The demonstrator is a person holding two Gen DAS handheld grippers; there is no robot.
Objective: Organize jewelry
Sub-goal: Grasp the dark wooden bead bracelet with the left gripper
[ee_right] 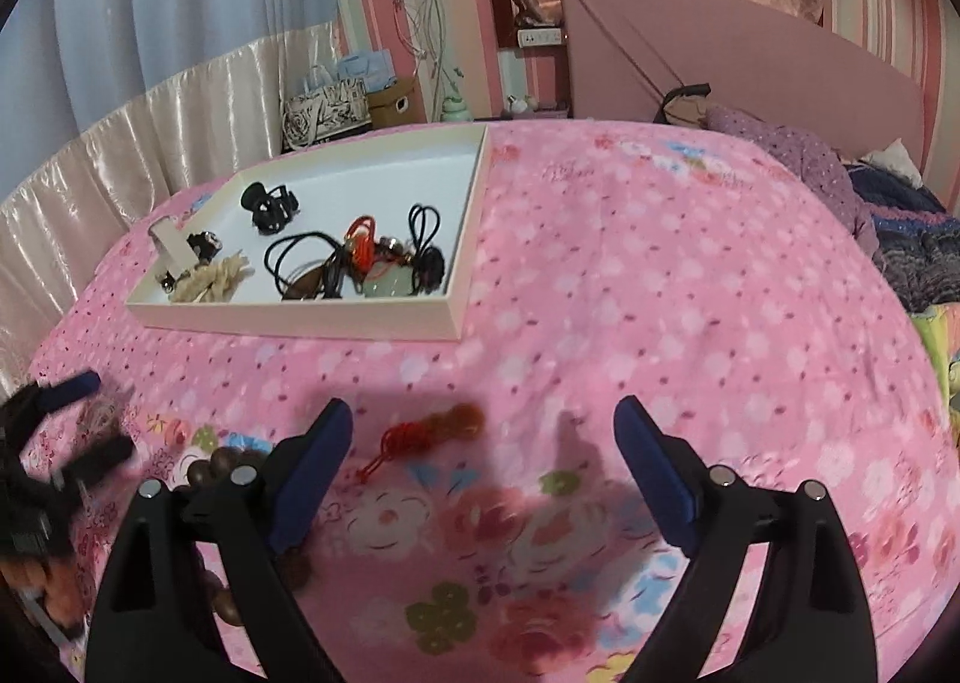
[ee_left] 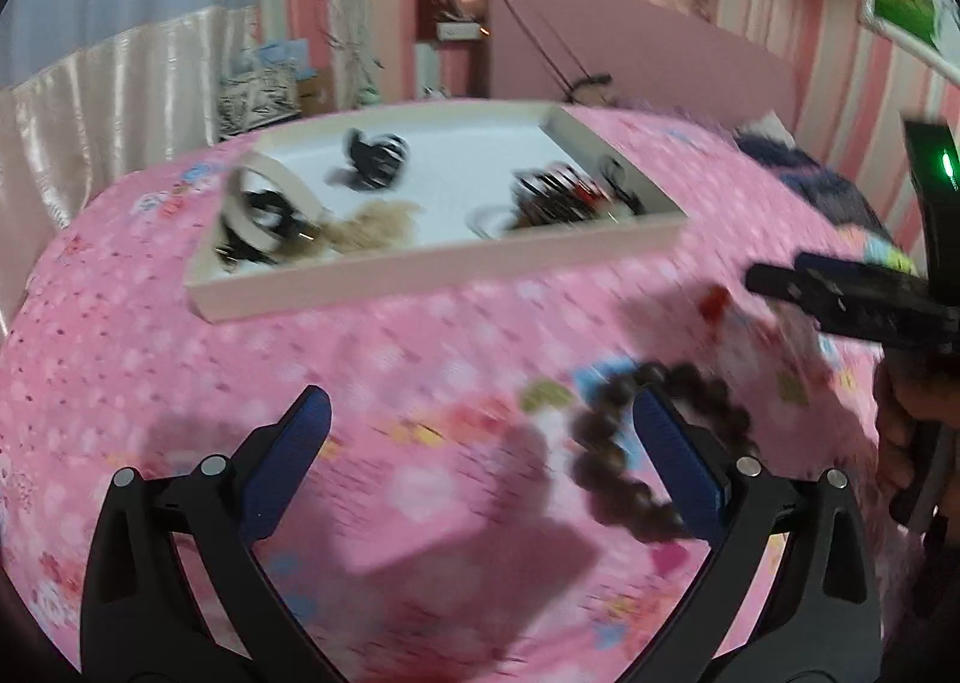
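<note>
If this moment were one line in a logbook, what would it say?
left gripper: open, by dark wooden bead bracelet on pink floral bedspread | right gripper: open, over red knotted charm | white tray: partly filled

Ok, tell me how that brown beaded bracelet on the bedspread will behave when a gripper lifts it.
The beaded bracelet is a loop of separate round beads, so it will probably sag and drape rather than hold its ring shape. The beads look smooth and rounded, so flat pads may slip off one; hooking a finger through the loop seems safer. On the soft bedspread it likely won't roll.
</note>
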